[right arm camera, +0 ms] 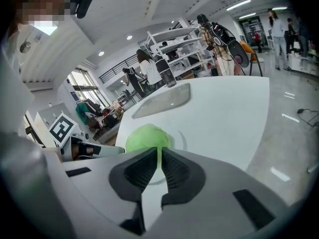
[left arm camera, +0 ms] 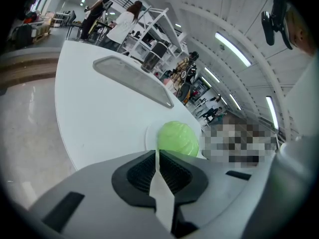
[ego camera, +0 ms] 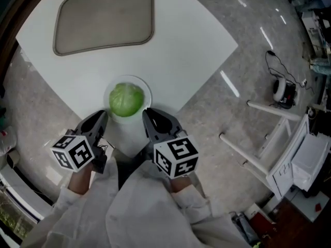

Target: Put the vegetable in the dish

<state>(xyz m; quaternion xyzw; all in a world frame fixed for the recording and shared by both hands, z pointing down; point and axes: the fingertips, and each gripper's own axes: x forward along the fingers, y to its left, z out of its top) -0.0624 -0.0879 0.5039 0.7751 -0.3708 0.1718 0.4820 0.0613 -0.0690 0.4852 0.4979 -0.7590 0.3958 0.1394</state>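
**L tongs [ego camera: 102,116] & R tongs [ego camera: 148,113] both closed, cabbage [ego camera: 125,99] in dish [ego camera: 148,89]**

Each pair of tongs is pad-to-pad w/ nothing btwn, per its own gripper view. The tips sit close to the dish's near rim, one on each side of the cabbage; whether they touch it can't be told.

The dish is round and pale, by the near edge of the white worktop [ego camera: 186,45]. It holds the green cabbage, which fills most of it. A grey tray [ego camera: 103,17] at the worktop's far side shows only its flat floor.

Head view alone shows both marker cubes [ego camera: 176,156], the white sleeves [ego camera: 129,211] and a white frame [ego camera: 269,138] on the floor at right. Only the gripper views show people and shelving beyond the worktop. R gripper view also catches the L tongs' cube at its left.
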